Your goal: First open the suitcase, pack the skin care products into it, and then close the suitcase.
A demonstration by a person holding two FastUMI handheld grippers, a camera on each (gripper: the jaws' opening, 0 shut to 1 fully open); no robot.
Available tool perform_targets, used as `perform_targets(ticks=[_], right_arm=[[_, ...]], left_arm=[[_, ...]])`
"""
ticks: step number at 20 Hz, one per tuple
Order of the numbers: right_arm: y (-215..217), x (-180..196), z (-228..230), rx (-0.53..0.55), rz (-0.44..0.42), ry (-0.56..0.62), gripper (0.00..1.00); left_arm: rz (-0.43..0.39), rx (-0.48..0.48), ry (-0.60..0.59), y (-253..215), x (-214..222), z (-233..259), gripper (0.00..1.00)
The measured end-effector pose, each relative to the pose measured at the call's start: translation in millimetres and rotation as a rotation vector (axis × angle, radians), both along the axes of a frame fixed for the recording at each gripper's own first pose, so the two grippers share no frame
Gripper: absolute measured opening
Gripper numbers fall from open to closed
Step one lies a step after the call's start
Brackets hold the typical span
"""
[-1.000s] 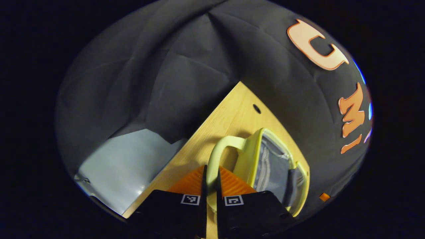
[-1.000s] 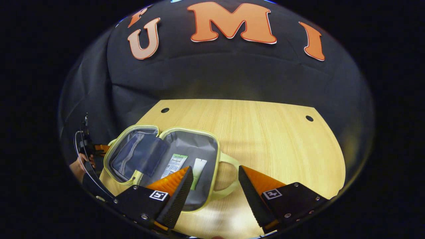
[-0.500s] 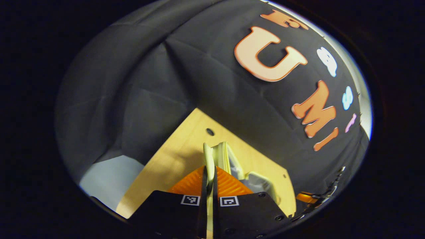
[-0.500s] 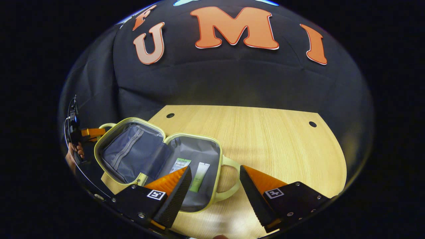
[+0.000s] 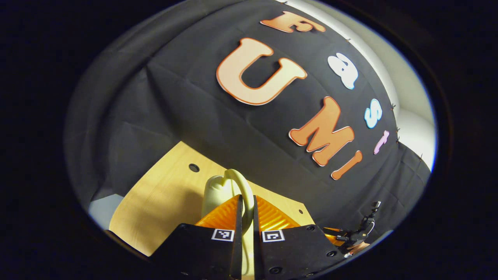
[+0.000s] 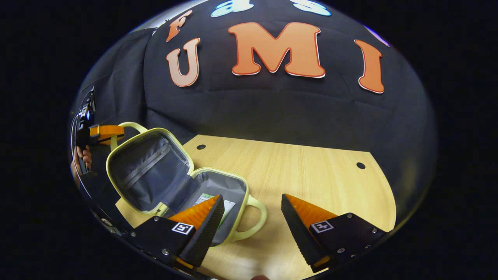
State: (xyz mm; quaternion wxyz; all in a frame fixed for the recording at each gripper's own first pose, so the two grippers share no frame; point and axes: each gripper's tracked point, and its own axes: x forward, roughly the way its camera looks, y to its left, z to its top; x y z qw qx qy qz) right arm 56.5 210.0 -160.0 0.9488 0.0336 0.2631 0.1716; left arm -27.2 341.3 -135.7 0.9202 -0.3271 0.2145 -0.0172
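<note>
A small pale yellow-green suitcase [image 6: 233, 182] lies open on the wooden table [image 6: 311, 171]. Its grey-lined lid [image 6: 148, 171] is raised steeply at the left. My left gripper [image 5: 246, 206] is shut on the lid's handle [image 5: 238, 179]; in the right gripper view that gripper [image 6: 105, 131] sits at the lid's top edge. In the base lie a green-labelled skin care packet [image 6: 203, 197] and a pale tube [image 6: 228, 205], partly hidden by one finger. My right gripper [image 6: 252, 196] stands open, empty, just over the base's handle [image 6: 255, 221].
A hand [image 6: 79, 159] holds the left gripper at the table's left edge. Bare wood with two small holes [image 6: 360, 165] stretches right of the case. The black cloth wall rises close behind the table. In the left gripper view the right gripper [image 5: 342, 235] shows at lower right.
My left gripper has lifted the lid by its handle, swinging it from lying flat to steeply raised over the base. The right gripper stays open near the base's handle.
</note>
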Motion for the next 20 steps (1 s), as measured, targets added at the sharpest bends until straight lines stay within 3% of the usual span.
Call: perform_targets(ticks=[5, 10, 13, 20], right_arm=[[-28, 12, 6, 0.005, -0.002, -0.044, 0.94], [-54, 29, 19, 0.034, -0.015, -0.079, 0.94], [-71, 30, 16, 0.035, -0.022, -0.095, 0.94], [-113, 27, 15, 0.043, -0.017, -0.102, 0.94]], left_arm=[[-0.075, 0.01, -0.032, -71, 15, 24, 0.12], [-0.203, 0.025, -0.021, -162, 21, 28, 0.12], [-0.274, 0.015, 0.009, -213, 21, 15, 0.12], [-0.378, 0.103, 0.128, -305, 17, -43, 0.12]])
